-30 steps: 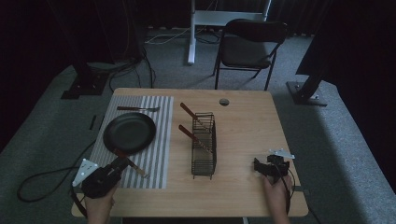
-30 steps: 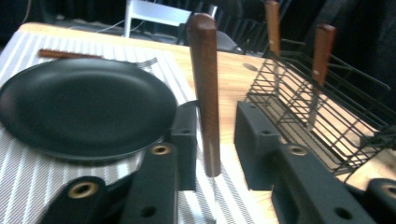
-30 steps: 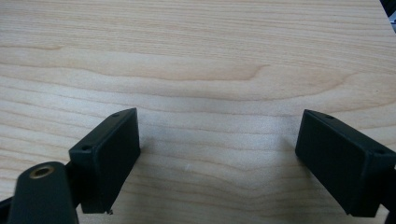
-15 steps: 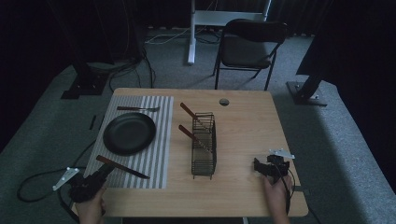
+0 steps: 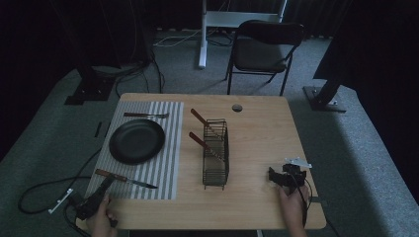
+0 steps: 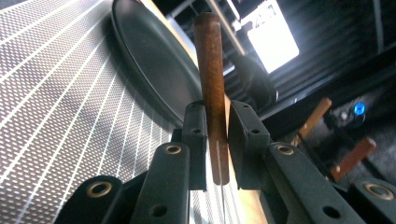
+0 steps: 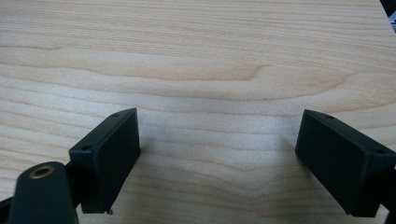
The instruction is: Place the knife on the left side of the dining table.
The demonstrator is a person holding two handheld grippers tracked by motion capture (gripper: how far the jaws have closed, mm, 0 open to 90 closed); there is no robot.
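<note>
— Since a second ago, we've brought the left gripper (image 5: 101,190) down to the mat's (image 5: 163,143) near left corner, off the desk's (image 5: 257,143) left edge; it's clenched on the knife (image 5: 126,179).

— Where's the knife lying?

— Across the mat's near edge, just below the plate (image 5: 137,140); the pads (image 6: 196,140) pinch its wooden handle.

— Right of that?

— A rack (image 5: 216,153) mid-desk. Our right gripper (image 5: 277,177) rests near the desk's near right corner, jaws apart, holding nothing.
</note>
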